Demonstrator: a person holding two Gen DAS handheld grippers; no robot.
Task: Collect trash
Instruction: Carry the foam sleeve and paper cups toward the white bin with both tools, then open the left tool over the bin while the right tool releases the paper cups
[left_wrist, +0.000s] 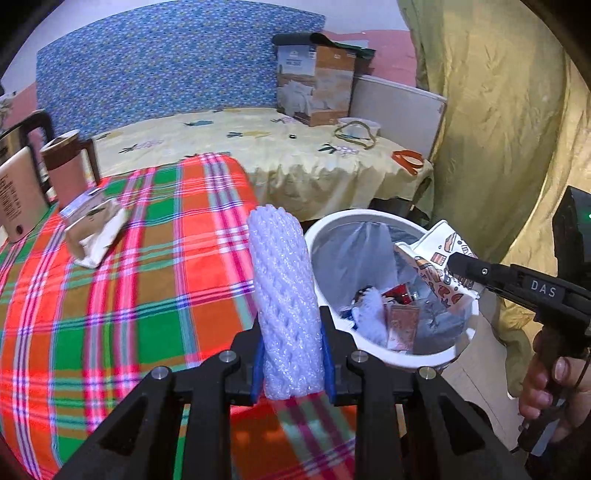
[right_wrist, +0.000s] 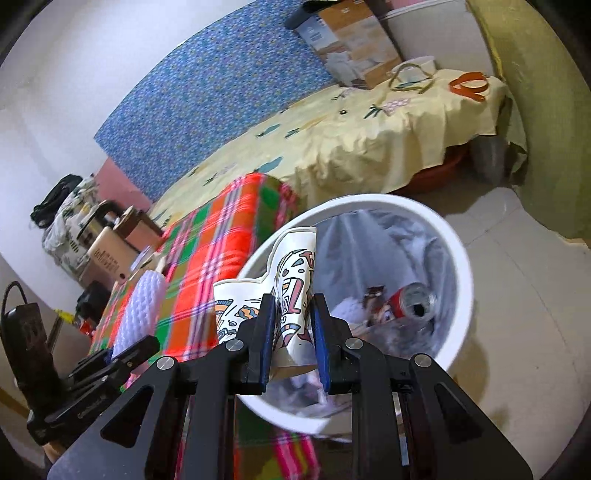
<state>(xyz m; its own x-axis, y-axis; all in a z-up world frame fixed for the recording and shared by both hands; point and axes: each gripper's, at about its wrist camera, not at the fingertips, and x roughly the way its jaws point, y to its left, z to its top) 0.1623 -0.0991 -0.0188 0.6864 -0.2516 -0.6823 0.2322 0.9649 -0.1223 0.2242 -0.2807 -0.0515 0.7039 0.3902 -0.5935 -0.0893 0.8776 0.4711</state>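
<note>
Left hand-held gripper (left_wrist: 293, 363) pinches a light, squashy white foam-net sleeve (left_wrist: 283, 295) low down; right hand-held gripper (right_wrist: 293, 345) pinches a crushed, flimsy printed paper cup (right_wrist: 293, 295) over the white round bin (right_wrist: 458, 280) ahead.

The mouth of the white bin (right_wrist: 452, 236) stands open, its far half unblocked above the liner and the red can (right_wrist: 410, 301) lying low inside. The near part of the opening is taken by the right tool (right_wrist: 293, 332) with a crushed printed cup (right_wrist: 295, 291) clamped in it, over the rim. Left of the bin, the left tool (left_wrist: 293, 354) grips a white foam sleeve (left_wrist: 282, 295) upright above the plaid-covered bench (left_wrist: 147, 295). The bench's middle is bare; a small carton (left_wrist: 92, 229) and jugs (left_wrist: 62, 166) crowd its far left corner. Tiled floor (right_wrist: 517, 295) right of the bin lies free
</note>
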